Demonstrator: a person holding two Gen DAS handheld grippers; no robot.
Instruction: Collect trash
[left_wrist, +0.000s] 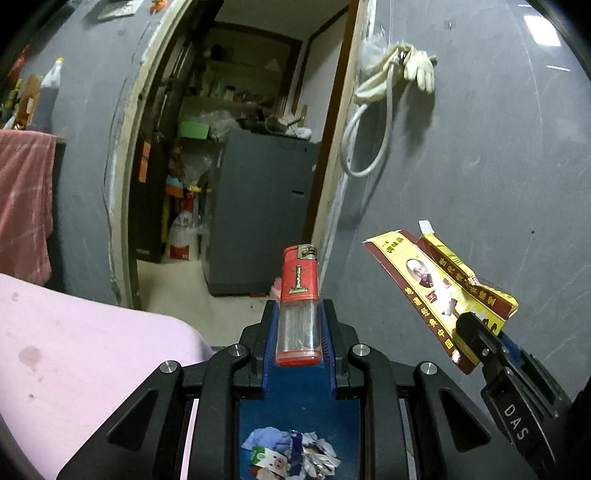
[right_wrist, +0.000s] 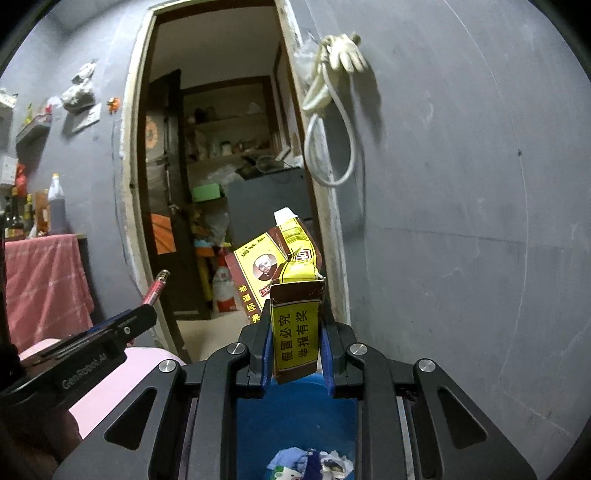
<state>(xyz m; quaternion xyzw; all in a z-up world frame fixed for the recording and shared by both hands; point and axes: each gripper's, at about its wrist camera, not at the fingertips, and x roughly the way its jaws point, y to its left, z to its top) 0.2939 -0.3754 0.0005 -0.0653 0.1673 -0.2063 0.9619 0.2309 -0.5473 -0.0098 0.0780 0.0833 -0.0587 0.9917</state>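
My left gripper (left_wrist: 297, 314) is shut on a red-and-clear lighter (left_wrist: 299, 295), which stands upright between the blue pads. The right gripper (right_wrist: 294, 325) is shut on a torn yellow-and-brown cardboard box (right_wrist: 291, 291) with printed characters. In the left wrist view that box (left_wrist: 436, 284) hangs in the air at the right, clamped by the right gripper (left_wrist: 476, 339). In the right wrist view the left gripper (right_wrist: 147, 314) reaches in from the left with the lighter (right_wrist: 157, 286) edge-on. Below both grippers is a blue bin (right_wrist: 295, 402) holding crumpled trash (left_wrist: 291, 458).
A grey wall (right_wrist: 461, 221) is straight ahead, with a white cable and gloves (right_wrist: 332, 74) hung by an open doorway (right_wrist: 221, 184) into a cluttered room. A pink surface (left_wrist: 74, 350) lies at the lower left. A red cloth (right_wrist: 44, 284) and bottles (right_wrist: 55, 206) stand at the far left.
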